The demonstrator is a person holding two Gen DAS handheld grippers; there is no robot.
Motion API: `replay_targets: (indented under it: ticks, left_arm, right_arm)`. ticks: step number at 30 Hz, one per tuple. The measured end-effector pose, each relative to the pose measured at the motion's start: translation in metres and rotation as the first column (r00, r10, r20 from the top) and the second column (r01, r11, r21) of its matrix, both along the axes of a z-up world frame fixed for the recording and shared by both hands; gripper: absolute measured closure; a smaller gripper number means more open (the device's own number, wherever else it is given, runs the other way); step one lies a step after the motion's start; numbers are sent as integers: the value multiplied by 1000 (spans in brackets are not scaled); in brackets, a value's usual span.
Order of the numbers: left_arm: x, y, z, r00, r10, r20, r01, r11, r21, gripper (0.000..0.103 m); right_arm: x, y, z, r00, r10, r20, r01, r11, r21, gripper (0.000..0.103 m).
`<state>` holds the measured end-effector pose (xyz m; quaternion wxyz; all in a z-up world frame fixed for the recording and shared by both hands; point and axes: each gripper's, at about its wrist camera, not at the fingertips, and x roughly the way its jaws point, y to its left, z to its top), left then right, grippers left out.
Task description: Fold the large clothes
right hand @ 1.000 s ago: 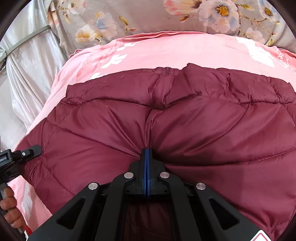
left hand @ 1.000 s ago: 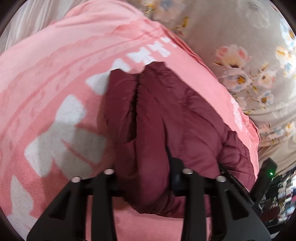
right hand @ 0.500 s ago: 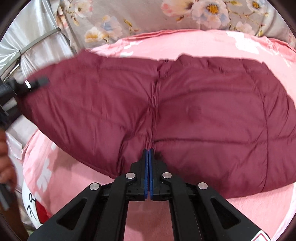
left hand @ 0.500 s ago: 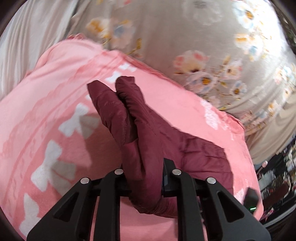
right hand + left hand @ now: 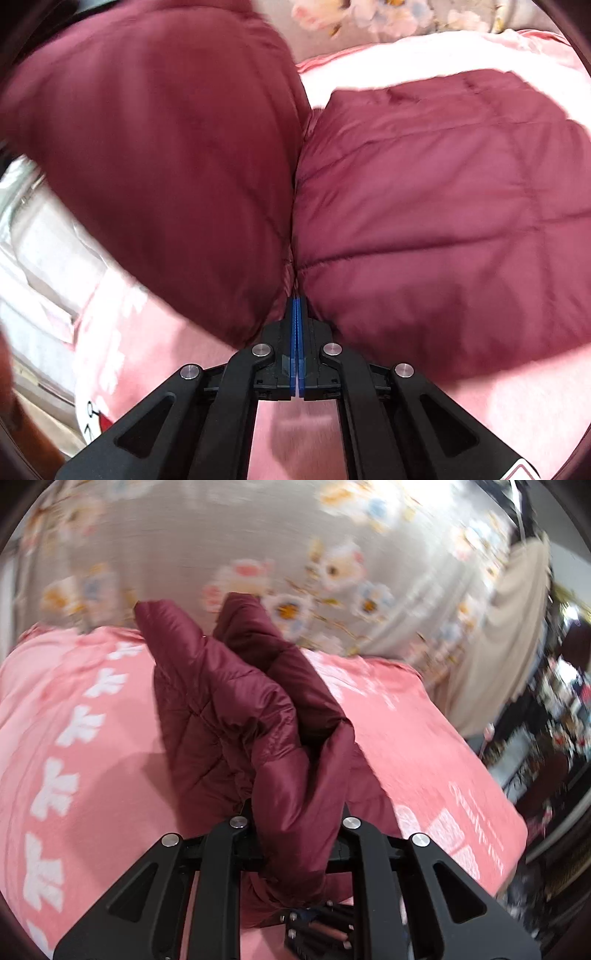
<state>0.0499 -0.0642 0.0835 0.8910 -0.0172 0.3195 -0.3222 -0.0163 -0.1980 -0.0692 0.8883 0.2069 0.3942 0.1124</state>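
A maroon quilted puffer jacket [image 5: 236, 716] hangs lifted above a pink blanket [image 5: 74, 782]. My left gripper [image 5: 295, 823] is shut on a thick bunch of the jacket, which stands up in two folds in front of it. In the right wrist view my right gripper [image 5: 297, 314] is shut with its blue pads together on the jacket's edge; the jacket [image 5: 424, 206] spreads to both sides, the left half raised and blurred, the right half lying over the blanket [image 5: 498, 398].
A grey floral sheet [image 5: 258, 554] lies beyond the blanket. The bed's edge is at the right, with dark clutter [image 5: 554, 738] past it. White bedding [image 5: 40, 266] lies at the left in the right wrist view.
Both grippers have lifted the jacket higher. The left side of the jacket has swung up and over toward the right half. The left camera now looks farther across the bed.
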Motion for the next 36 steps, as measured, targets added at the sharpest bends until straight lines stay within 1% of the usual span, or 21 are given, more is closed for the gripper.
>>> replay_targets:
  ticks: [4,5,7,10,13,15,19,20,21,22,24,25,26,27,28,29,31,33,34,36]
  left_arm:
    - [3,-52,-15,996,-85,-25,86,995,49,88]
    - [3,-61,-19,995,-97,-33,99,993,59,88]
    - [6,-84,-32,991,-124,-58,129,988,87,88]
    - [10,-123,-61,982,-156,-104,171,973,152,88]
    - [11,-146,-86,974,-171,-148,199,960,199,89]
    - [9,-160,-103,971,-178,-162,213,949,232,89]
    - [5,-178,-123,963,-202,-176,247,926,286,87]
    - [4,-180,-125,959,-216,-182,262,920,290,84]
    - [3,-180,-124,956,-226,-187,273,920,282,80]
    - [3,-178,-120,952,-235,-197,283,922,264,78]
    - [2,-166,-99,944,-255,-207,295,937,189,63]
    - [1,-158,-80,941,-277,-196,306,943,135,59]
    - [1,-152,-66,938,-295,-181,315,944,94,51]
    - [2,-145,-47,939,-308,-154,319,946,53,44]
    - [3,-140,-33,942,-309,-128,315,949,29,42]
    - [8,-133,-13,953,-289,-86,291,957,9,39]
    - [27,-130,13,973,-228,-39,228,974,4,39]
    - [48,-135,22,984,-176,-24,177,984,26,39]
    - [58,-139,22,987,-160,-27,161,986,46,39]
    - [86,-156,11,985,-151,-85,159,982,102,41]
  right_arm:
    - [-35,-35,10,997,-80,7,80,997,-7,103]
    - [-47,-47,11,994,-113,6,113,993,-16,103]
    - [-60,-62,13,987,-158,-1,158,987,-28,103]
    - [-78,-86,11,974,-225,-21,224,974,-38,103]
    - [-92,-101,8,960,-280,-29,279,959,-41,103]
    - [-98,-106,7,950,-311,-29,310,950,-41,103]
    - [-101,-110,18,936,-351,-11,350,935,-51,102]
    - [-102,-111,23,934,-357,3,356,932,-65,100]
    - [-103,-111,27,932,-363,17,363,928,-81,94]
    - [-103,-110,35,929,-369,39,371,923,-101,92]
    - [-104,-110,50,928,-364,85,372,919,-130,91]
    - [-105,-113,55,926,-362,105,373,918,-135,89]
    - [-106,-111,64,925,-356,132,373,918,-135,86]
    - [-104,-118,69,925,-351,148,370,919,-132,77]
    - [-102,-117,78,923,-344,174,367,921,-129,66]
    - [-96,-113,87,921,-332,203,361,923,-130,63]
    - [-84,-109,101,919,-306,250,346,928,-139,55]
    - [-69,-108,105,917,-290,274,338,930,-145,53]
    - [-59,-112,104,916,-288,278,337,930,-147,53]
    - [-50,-108,104,916,-286,283,340,926,-166,53]
